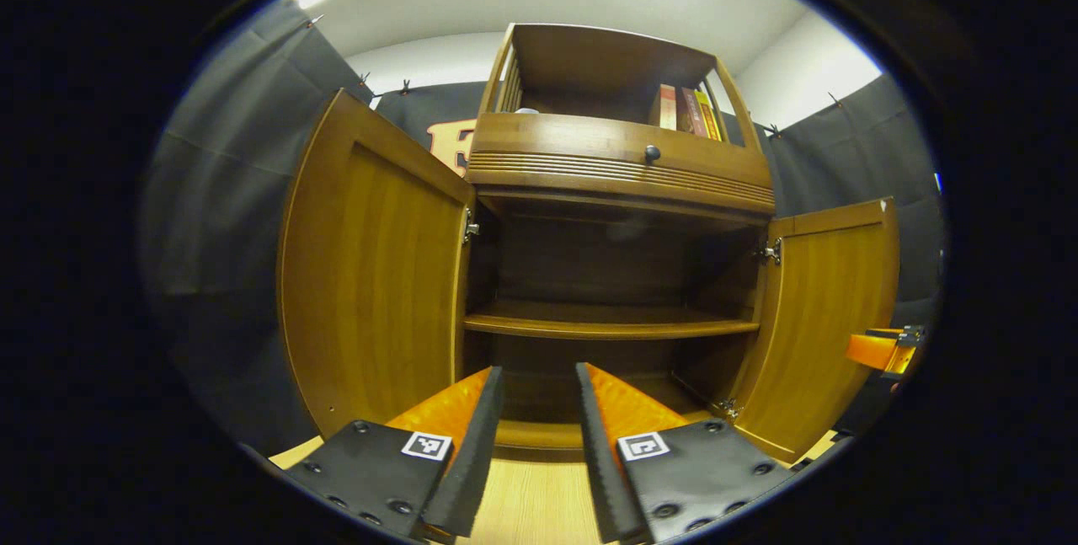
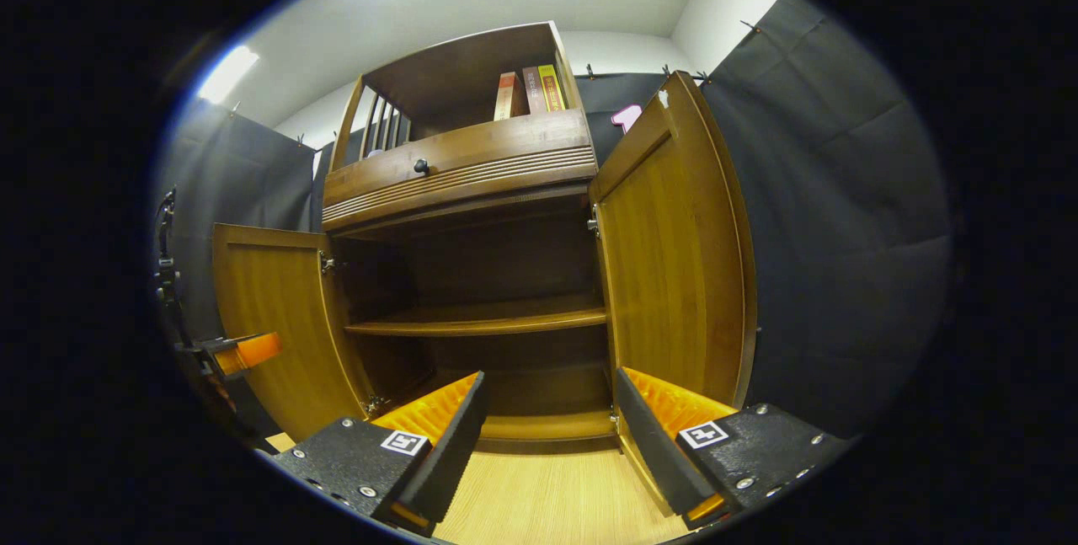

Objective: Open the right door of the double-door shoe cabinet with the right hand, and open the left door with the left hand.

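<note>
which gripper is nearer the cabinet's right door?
Right. The right gripper sits low, just in front of the open right door, one finger near its lower edge. The left gripper sits beside the open left door, across the cabinet opening.

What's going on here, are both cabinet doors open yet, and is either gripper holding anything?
A person holds a gripper in each hand in front of the shoe cabinet. Both doors stand swung wide: the left door and the right door, with the bare inner shelf exposed. The left gripper and right gripper are open, their fingers apart and gripping nothing. Books stand on the top shelf, above a drawer knob.
</note>
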The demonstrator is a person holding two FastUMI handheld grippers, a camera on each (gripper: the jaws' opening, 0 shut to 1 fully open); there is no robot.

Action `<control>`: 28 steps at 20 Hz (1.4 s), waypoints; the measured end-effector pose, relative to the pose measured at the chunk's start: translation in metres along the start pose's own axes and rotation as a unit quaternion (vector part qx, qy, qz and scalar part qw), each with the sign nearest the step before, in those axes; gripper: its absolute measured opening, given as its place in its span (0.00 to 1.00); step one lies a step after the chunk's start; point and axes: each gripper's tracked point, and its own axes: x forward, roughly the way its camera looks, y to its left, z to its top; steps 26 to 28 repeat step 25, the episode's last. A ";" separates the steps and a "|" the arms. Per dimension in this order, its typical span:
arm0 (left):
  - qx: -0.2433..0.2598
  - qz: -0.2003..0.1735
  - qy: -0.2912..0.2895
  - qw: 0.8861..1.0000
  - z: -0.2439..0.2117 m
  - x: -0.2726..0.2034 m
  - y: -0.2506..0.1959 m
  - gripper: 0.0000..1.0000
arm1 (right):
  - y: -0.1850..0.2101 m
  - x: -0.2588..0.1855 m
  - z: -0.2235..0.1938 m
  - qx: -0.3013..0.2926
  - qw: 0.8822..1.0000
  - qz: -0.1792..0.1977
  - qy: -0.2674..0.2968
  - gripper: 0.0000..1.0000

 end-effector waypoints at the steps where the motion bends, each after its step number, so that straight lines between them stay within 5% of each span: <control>1: 0.003 -0.002 0.003 1.000 -0.002 -0.001 -0.003 0.61 | 0.000 -0.001 0.000 -0.005 1.000 0.002 0.002 0.93; 8: 0.003 0.021 0.018 1.000 -0.010 -0.010 0.006 0.99 | -0.001 0.003 -0.002 -0.013 1.000 0.013 0.002 0.93; 15: 0.026 0.053 0.018 0.998 -0.005 -0.009 0.028 0.98 | 0.007 0.011 -0.002 -0.011 1.000 0.021 0.001 0.93; 28: 0.027 0.040 0.015 0.999 -0.005 0.001 0.023 0.95 | 0.011 0.016 -0.007 -0.010 1.000 0.018 0.004 0.93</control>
